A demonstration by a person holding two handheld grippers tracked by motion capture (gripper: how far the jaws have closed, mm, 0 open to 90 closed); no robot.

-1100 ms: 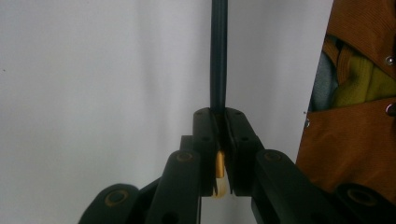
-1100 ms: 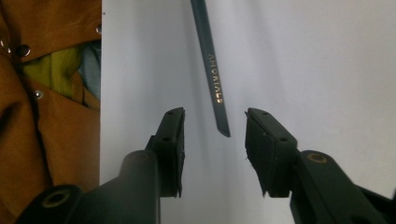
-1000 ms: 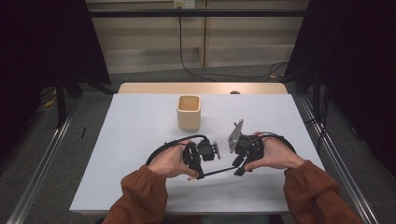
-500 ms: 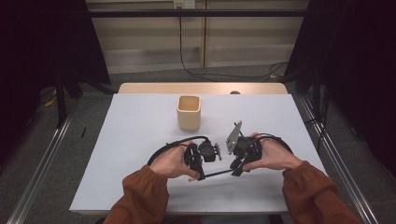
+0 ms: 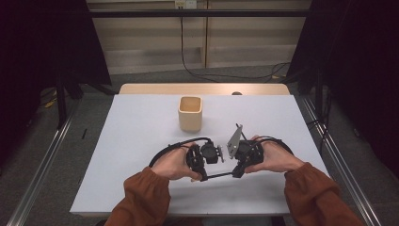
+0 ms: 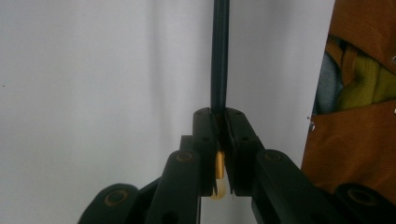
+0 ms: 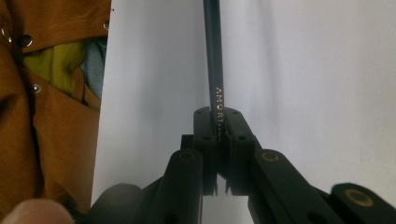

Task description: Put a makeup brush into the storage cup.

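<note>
A thin dark pencil (image 5: 220, 176) is held level just above the white table (image 5: 141, 141), one end in each gripper. My left gripper (image 5: 203, 176) is shut on its left end; the left gripper view shows the jaws (image 6: 218, 112) clamped on the pencil (image 6: 219, 56), with a gold ferrule and pale eraser tucked between them. My right gripper (image 5: 237, 171) is shut on the other end; in the right gripper view (image 7: 217, 111) gold lettering on the pencil (image 7: 212, 56) runs into the jaws. A beige square cup (image 5: 190, 113) stands upright behind the grippers.
Orange-brown sleeves (image 5: 146, 195) come in from the near edge. A wooden strip (image 5: 202, 89) borders the table's far side. Metal rails (image 5: 42, 169) run along both sides, and cables lie on the floor behind. Bare table surface spreads left and right of the hands.
Both hands have drifted slightly toward the near edge with the pencil still held between them; the right gripper has edged a little left.
</note>
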